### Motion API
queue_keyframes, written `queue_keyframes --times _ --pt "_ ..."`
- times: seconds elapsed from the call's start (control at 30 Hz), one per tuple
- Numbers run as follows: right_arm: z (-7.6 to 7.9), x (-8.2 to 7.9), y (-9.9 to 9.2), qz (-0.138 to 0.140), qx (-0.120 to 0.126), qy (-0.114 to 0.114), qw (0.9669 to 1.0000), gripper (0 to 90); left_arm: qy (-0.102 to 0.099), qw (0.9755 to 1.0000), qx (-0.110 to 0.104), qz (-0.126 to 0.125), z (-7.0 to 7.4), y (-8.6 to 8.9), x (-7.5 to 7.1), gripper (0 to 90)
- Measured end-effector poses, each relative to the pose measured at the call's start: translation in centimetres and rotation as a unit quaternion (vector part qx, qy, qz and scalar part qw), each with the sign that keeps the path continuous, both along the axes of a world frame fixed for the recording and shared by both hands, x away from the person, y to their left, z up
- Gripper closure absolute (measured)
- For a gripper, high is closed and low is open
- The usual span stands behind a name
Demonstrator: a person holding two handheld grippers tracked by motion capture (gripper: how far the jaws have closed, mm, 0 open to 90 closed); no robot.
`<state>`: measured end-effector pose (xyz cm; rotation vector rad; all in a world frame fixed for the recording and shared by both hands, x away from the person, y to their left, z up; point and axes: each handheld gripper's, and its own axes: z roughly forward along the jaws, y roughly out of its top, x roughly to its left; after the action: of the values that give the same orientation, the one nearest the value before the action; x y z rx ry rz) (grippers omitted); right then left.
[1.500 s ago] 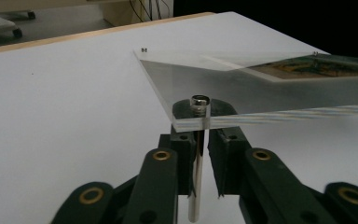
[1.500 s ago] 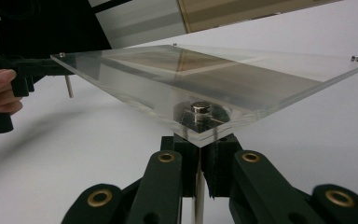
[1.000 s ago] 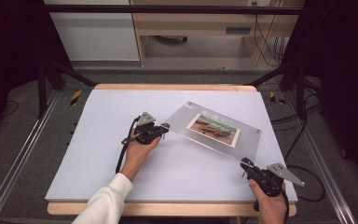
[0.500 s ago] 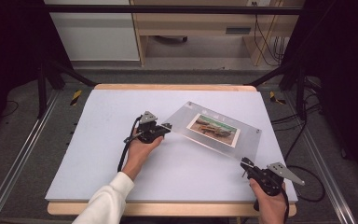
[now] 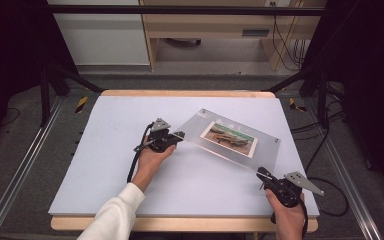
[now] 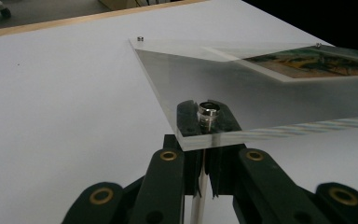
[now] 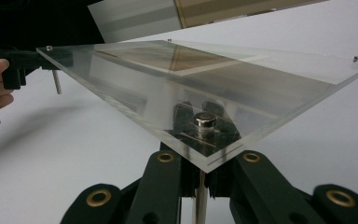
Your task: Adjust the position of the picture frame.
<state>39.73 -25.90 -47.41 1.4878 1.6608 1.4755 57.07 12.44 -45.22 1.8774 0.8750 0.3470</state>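
Note:
A clear acrylic photo frame with a landscape picture in it hangs tilted just above the white table. My left gripper is shut on the metal post under its left corner, below a silver stud. My right gripper is shut on the post under the near right corner, beneath another stud. In the right gripper view the panel stretches away to the left gripper and its hand. The panel also spans the left gripper view.
A white board covers the wooden table. Metal rails run along both sides, and black frame struts rise at the back corners. Cables trail off the right edge.

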Motion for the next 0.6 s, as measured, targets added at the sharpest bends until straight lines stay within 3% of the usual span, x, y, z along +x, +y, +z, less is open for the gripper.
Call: queue_keyframes --times 0.17,0.27,0.43,0.6 --pt "0.0 0.0 0.1 0.001 0.001 0.002 1.0000 84.5 0.002 1.0000 -0.006 0.007 0.0 -0.1 0.2 82.6" --pt "0.1 0.1 0.1 0.001 -0.002 -0.001 1.0000 84.6 -0.018 0.9998 0.010 0.008 0.3 -0.3 -0.2 83.9" --pt "1.0 -0.2 -0.1 -0.011 -0.014 -0.028 0.9995 83.5 -0.037 0.9993 -0.003 0.007 1.6 0.2 -1.3 84.1" --pt "1.9 0.1 1.1 0.013 -0.030 -0.039 0.9987 82.1 -0.057 0.9981 0.003 0.022 3.2 1.7 -2.7 84.0"
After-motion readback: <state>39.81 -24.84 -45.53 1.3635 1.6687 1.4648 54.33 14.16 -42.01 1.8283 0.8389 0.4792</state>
